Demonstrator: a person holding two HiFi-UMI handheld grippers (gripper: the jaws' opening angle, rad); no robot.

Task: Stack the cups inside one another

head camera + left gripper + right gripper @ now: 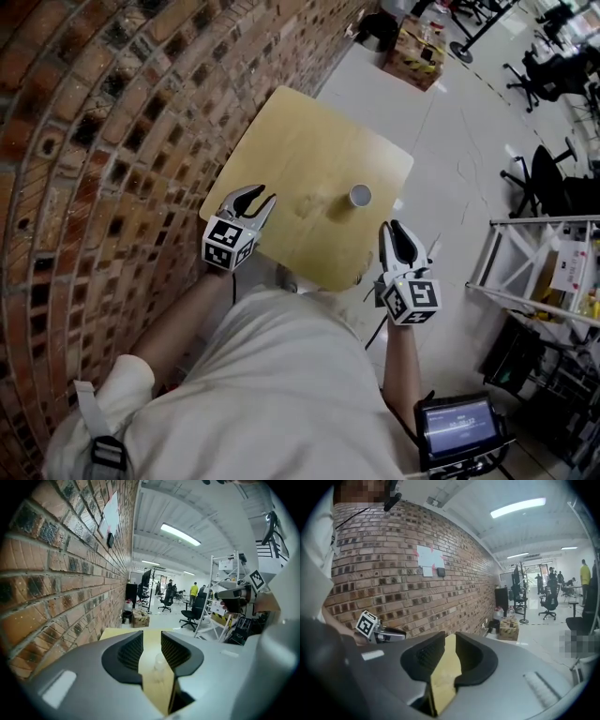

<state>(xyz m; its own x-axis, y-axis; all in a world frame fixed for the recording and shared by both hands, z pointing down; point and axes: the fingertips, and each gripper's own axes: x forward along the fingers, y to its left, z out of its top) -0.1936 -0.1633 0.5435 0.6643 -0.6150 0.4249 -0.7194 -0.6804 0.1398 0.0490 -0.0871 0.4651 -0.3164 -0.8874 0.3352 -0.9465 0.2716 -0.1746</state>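
Left gripper (261,194): jaws apart, nothing clamped. Through their gap, the left gripper view shows a clear plastic cup (159,663) ahead on the table, not touched.

Right gripper (390,225): jaws a narrow gap apart, empty; only tabletop shows between them.

Cup (360,196): upright on the square wooden table (281,159), long axis vertical, mouth up. It stands toward the right side, between both grippers and apart from each.

Brick wall (94,141) runs along the left.

Brick wall (84,187), pale floor (459,141) w/ office chairs (530,75).
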